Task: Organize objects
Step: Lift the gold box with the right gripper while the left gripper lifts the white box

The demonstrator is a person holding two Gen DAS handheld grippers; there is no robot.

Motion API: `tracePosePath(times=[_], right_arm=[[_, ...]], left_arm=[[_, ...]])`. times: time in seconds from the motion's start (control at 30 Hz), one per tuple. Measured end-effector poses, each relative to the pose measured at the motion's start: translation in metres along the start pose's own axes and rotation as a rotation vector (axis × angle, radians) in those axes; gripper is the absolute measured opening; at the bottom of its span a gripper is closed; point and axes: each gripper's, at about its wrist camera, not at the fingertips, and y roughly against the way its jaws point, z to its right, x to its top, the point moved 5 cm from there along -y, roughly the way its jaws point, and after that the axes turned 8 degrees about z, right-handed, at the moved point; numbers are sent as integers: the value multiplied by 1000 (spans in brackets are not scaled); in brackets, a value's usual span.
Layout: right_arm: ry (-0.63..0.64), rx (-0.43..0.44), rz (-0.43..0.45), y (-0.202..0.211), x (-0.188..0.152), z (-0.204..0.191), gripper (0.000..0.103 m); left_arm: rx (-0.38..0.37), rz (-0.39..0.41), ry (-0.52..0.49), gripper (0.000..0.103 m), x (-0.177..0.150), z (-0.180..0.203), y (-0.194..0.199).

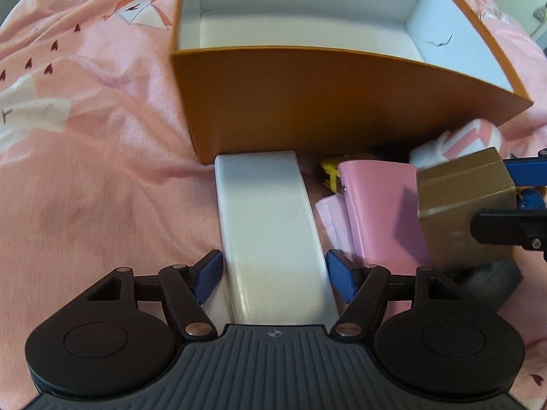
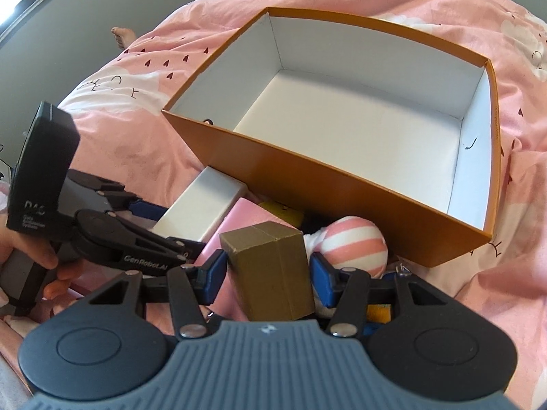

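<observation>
An open orange box (image 1: pixel 307 102) with a white inside lies on the pink bedding; it also shows in the right wrist view (image 2: pixel 307 184) and holds nothing. My left gripper (image 1: pixel 273 276) is shut on a long white box (image 1: pixel 270 225), whose far end touches the orange box's near wall. My right gripper (image 2: pixel 268 278) is shut on a small gold-brown box (image 2: pixel 273 270) and holds it in front of the orange box. In the left wrist view the gold-brown box (image 1: pixel 465 201) is at the right. The left gripper (image 2: pixel 164 222) also shows in the right wrist view.
Between the grippers and the orange box lie a pink box (image 1: pixel 379 212), a yellow item (image 1: pixel 330 171) and a pink-and-white striped sock ball (image 2: pixel 355 246). Pink bedding (image 1: pixel 102 171) surrounds everything. A bare foot (image 2: pixel 121 36) shows at the far left.
</observation>
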Motion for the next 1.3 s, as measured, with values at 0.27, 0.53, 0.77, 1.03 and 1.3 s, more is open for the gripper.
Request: tracePosePath(times=[0.27, 0.53, 0.77, 1.03, 1.3], right_arm=[[-37, 39, -23, -8, -1, 7, 55], [-97, 85, -64, -19, -7, 8, 57], [-86, 57, -51, -22, -2, 9, 57], [-68, 45, -21, -18, 1, 10, 47], [-45, 25, -3, -12, -1, 8, 47]], left_arm=[[-11, 4, -3, 75, -5, -2, 4], [-19, -28, 24, 75, -15, -12, 12], [24, -30, 21, 76, -9, -7, 6], [17, 51, 53, 74, -19, -5, 26], [-30, 163, 113, 74, -20, -4, 65]])
